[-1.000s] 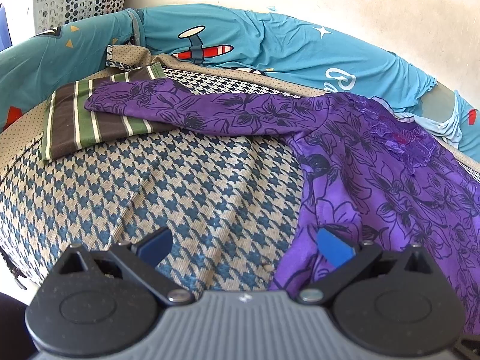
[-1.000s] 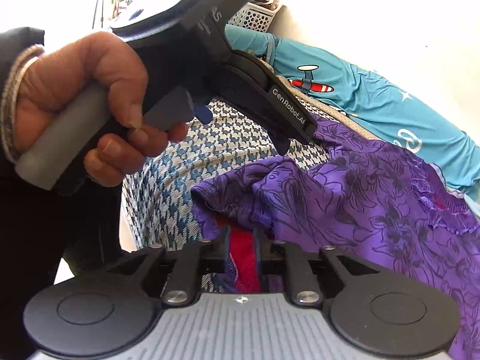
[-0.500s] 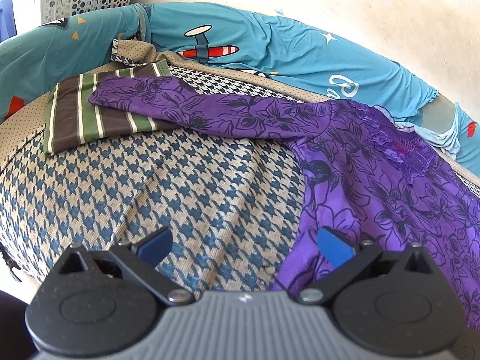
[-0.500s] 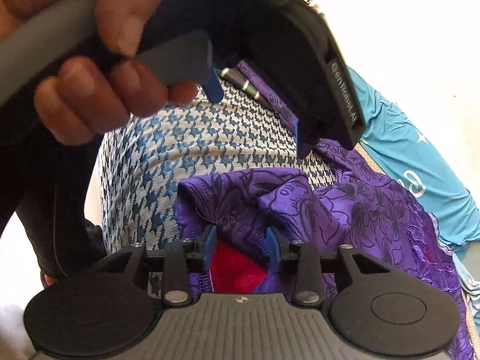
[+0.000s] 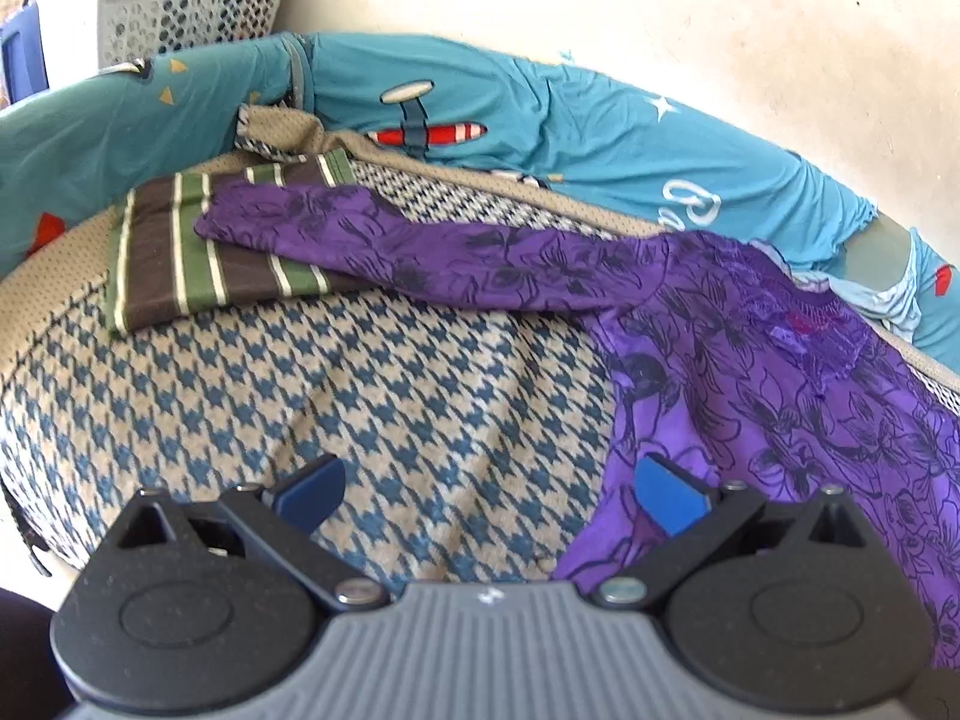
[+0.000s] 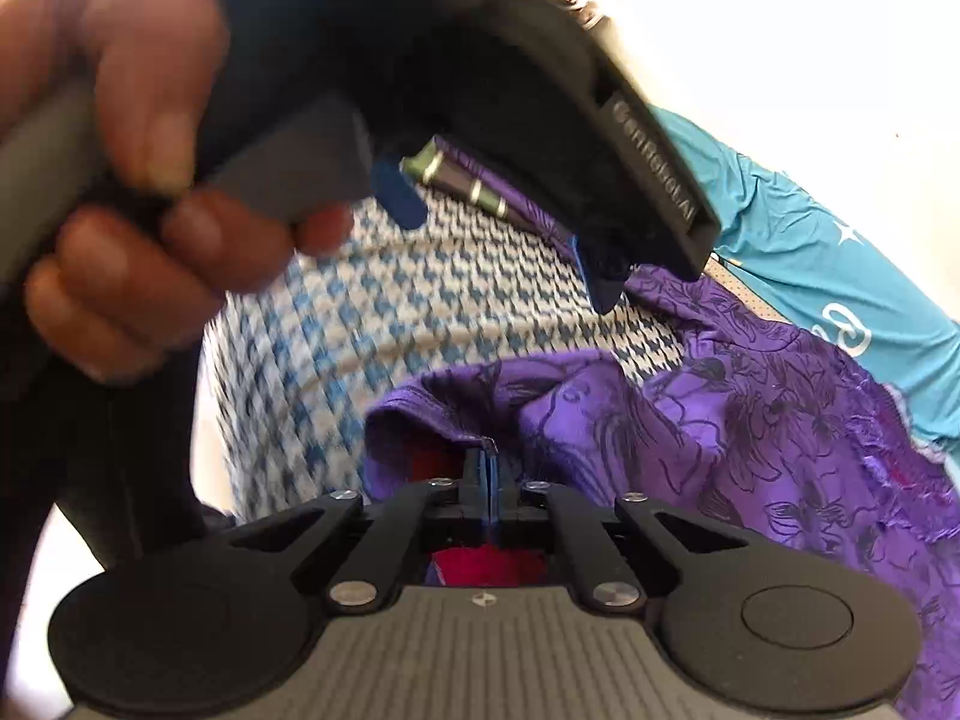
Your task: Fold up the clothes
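My right fingers (image 6: 485, 468) have just closed, pinching the purple top's (image 6: 750, 420) hem; my left fingers (image 5: 489, 495), spread empty, hover beside its left edge.

Thin purple cloth top (image 5: 750, 360), matt woven bedcover (image 5: 390, 390)

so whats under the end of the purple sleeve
The sleeve end of the purple top lies on a folded green and brown striped garment, itself on the houndstooth cover. The striped part beneath the sleeve is hidden.
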`<state>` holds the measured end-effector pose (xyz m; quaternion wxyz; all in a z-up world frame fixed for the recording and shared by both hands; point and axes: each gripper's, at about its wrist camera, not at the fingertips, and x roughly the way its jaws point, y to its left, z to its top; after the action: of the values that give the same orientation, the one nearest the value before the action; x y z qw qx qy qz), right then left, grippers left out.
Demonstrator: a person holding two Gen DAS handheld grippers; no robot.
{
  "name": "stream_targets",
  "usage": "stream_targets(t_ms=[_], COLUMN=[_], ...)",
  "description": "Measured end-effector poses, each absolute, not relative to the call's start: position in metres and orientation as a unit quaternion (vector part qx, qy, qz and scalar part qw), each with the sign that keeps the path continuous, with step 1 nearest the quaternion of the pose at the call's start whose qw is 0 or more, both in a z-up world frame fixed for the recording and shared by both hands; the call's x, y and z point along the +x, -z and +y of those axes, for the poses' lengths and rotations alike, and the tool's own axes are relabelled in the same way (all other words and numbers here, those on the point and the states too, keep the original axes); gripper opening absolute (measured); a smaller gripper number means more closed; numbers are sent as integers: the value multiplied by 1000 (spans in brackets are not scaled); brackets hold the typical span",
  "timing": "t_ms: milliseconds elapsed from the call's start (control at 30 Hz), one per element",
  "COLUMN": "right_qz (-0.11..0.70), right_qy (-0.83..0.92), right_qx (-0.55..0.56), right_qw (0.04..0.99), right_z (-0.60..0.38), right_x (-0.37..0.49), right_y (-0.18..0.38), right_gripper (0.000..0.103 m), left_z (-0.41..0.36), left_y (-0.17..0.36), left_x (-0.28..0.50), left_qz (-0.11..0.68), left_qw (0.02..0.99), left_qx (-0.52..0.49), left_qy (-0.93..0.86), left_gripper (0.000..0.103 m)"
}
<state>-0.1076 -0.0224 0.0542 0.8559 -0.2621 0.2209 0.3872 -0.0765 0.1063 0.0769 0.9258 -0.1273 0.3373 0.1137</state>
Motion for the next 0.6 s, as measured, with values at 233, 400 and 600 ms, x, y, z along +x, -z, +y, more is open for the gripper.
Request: stream_targets(t_ms=[233, 400, 600], right_qz=[226, 230, 244], right_qy=[-460, -472, -409], right_qx=[-201, -217, -198], right_qw=[835, 823, 856], right_z=[3, 22, 2], right_x=[-121, -135, -125], right_y=[-75, -66, -63], right_gripper=[2, 2, 2], left_z=[122, 129, 130], left_y=[-98, -96, -86], left_x=[-89, -91, -81], left_qz=[292, 296, 330], left_qw=[938, 936, 926], left_qx=[-113, -119, -144], left_qy=[-147, -151, -114], left_gripper=[103, 103, 103])
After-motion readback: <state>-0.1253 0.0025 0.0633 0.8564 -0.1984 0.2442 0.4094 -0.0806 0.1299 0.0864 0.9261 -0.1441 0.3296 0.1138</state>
